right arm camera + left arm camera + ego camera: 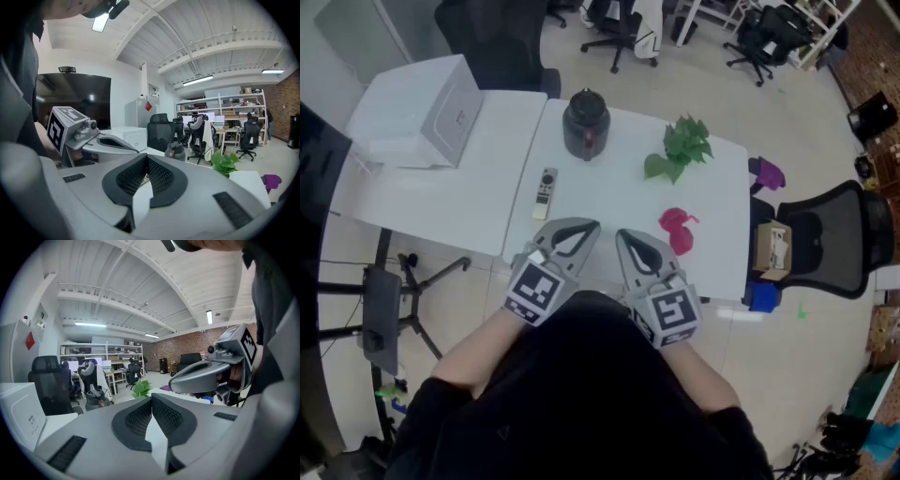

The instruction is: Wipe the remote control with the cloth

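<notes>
Right, both hands are tucked in close to the person's body, forearms bent, the two grippers side by side at the near edge of the white bench [600, 192]. The left gripper [587, 229] and the right gripper [624, 236] point forward and a little downward, tips angled slightly toward each other, marker cubes facing up.

From the left gripper view, the left gripper [151, 397] has its jaws pressed together, with nothing between the pads. It's the same in the right gripper view: the right gripper [146, 159] has its jaws closed and empty.

The remote control [546, 193] lies flat on the bench just ahead of the left jaws, a touch to their left, and nothing is touching it. The cloth [678, 228], a crumpled pink heap, sits ahead of the right jaws and off to their right, apart from them.

Farther beyond both jaws stand a dark kettle [585, 122] and a green plant [680, 150].
</notes>
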Action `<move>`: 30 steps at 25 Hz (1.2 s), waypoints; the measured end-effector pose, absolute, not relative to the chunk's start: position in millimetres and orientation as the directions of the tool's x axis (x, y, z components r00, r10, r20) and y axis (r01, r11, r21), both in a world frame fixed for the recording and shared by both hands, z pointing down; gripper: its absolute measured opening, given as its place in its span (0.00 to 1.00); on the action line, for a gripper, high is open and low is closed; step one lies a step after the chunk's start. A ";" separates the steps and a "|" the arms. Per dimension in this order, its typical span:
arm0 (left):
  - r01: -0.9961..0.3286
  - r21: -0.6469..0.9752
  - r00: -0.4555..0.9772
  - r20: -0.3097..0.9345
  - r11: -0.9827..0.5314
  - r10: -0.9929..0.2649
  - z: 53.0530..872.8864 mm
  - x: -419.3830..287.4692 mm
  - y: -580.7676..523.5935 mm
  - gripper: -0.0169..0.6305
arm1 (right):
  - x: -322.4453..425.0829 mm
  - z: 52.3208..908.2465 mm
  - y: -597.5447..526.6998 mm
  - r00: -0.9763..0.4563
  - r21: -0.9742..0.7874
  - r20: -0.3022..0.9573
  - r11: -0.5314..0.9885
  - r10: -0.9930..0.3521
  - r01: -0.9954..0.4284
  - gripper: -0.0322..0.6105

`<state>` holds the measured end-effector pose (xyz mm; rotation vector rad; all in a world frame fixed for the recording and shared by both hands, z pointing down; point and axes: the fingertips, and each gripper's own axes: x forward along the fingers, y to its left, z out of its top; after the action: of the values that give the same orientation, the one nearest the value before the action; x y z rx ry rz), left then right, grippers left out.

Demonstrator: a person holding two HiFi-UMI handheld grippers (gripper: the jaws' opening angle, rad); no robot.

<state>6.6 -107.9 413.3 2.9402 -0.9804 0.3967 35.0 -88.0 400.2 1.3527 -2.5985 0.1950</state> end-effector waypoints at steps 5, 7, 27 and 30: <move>-0.618 -0.055 0.755 0.239 -0.784 -0.611 419.4 1.1 -114.5 0.07 | 34.4 402.7 -84.9 -0.562 -0.025 0.266 0.578 -0.783 -0.816 0.06; -0.623 -0.065 0.747 0.246 -0.780 -0.617 427.8 -3.4 -120.1 0.13 | 34.8 402.9 -86.3 -0.561 -0.025 0.251 0.574 -0.789 -0.818 0.06; -0.941 -0.013 0.267 0.582 -0.337 -0.768 636.9 -132.1 -228.4 0.43 | 41.6 413.7 -79.1 -0.537 -0.028 0.300 0.556 -0.788 -0.831 0.06; -0.951 -0.009 0.236 0.622 -0.308 -0.747 660.8 -137.4 -233.9 0.43 | 43.9 417.9 -75.4 -0.527 -0.021 0.333 0.552 -0.782 -0.833 0.06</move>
<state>-137.4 -233.9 660.8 2.1432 -1.5639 0.7552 43.9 -75.4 417.9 1.3395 -2.5060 0.2565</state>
